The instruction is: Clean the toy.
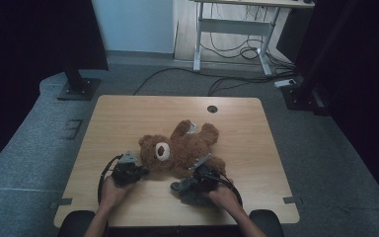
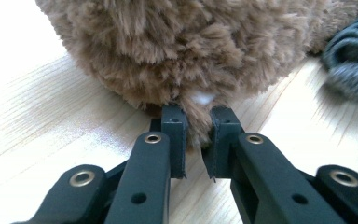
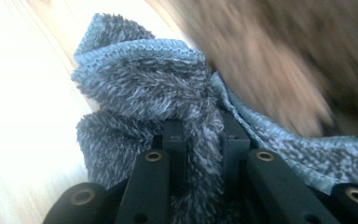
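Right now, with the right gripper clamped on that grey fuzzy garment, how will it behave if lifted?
The grey fuzzy knit garment is bunched in soft folds between the right gripper jaws, so it will probably hang limp. It looks light. Lying against the brown teddy bear, its pile may catch on the fur.

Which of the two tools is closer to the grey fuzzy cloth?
The right tool: it is clamped on the grey cloth. The left tool grips the teddy bear's fur, with the cloth off to its side.
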Motion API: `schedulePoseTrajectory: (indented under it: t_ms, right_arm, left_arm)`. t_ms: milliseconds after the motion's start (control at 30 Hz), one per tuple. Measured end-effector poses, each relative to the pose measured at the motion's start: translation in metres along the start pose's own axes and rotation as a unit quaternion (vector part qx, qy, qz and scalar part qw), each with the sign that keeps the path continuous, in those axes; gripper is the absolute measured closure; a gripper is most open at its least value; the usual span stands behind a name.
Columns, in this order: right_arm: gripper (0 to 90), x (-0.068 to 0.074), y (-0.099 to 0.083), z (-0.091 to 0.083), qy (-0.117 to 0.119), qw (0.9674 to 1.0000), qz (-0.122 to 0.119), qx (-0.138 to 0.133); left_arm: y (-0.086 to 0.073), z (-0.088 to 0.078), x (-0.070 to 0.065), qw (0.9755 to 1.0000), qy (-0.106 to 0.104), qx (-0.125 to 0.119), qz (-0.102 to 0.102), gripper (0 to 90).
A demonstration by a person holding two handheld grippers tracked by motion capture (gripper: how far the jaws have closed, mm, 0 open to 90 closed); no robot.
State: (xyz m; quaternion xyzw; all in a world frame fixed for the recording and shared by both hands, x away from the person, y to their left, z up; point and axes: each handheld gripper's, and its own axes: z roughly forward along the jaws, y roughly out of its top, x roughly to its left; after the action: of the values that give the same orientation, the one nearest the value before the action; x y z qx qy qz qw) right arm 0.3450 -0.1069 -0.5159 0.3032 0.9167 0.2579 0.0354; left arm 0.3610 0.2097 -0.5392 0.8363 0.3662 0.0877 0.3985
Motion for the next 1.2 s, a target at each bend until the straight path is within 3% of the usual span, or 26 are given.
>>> schedulePoseTrajectory:
  t_ms: [167, 300, 400, 600, 933, 1200]
  right_arm:
    - [76.6, -0.007, -0.016, -0.018, -0.009, 0.9998, 0.015, -0.003]
    - [76.6, -0.001, -0.01, -0.032, 0.001, 0.9997, 0.007, -0.022]
    - [76.5, 0.006, 0.007, -0.048, 0.004, 0.9989, -0.01, -0.045]
    - [76.5, 0.005, 0.025, -0.064, 0.005, 0.9975, -0.017, -0.068]
    - [76.5, -0.013, 0.069, -0.093, -0.012, 0.9929, -0.014, -0.117]
    - [76.5, -0.034, 0.107, -0.091, -0.048, 0.9925, -0.015, -0.112]
  left_arm:
    - [0.0, 0.001, 0.0, 1.0, 0.0, 0.003, 0.004, 79.1]
    - [-0.001, 0.001, -0.001, 1.0, 0.003, 0.004, 0.007, 79.0]
    - [-0.001, 0.001, -0.002, 0.9999, 0.004, 0.006, 0.009, 78.9]
    - [-0.001, 0.001, -0.002, 0.9999, 0.004, 0.007, 0.01, 78.9]
    - [0.0, 0.001, -0.002, 0.9999, 0.006, 0.008, 0.013, 78.8]
    - [0.0, 0.001, -0.003, 0.9998, 0.006, 0.009, 0.014, 78.8]
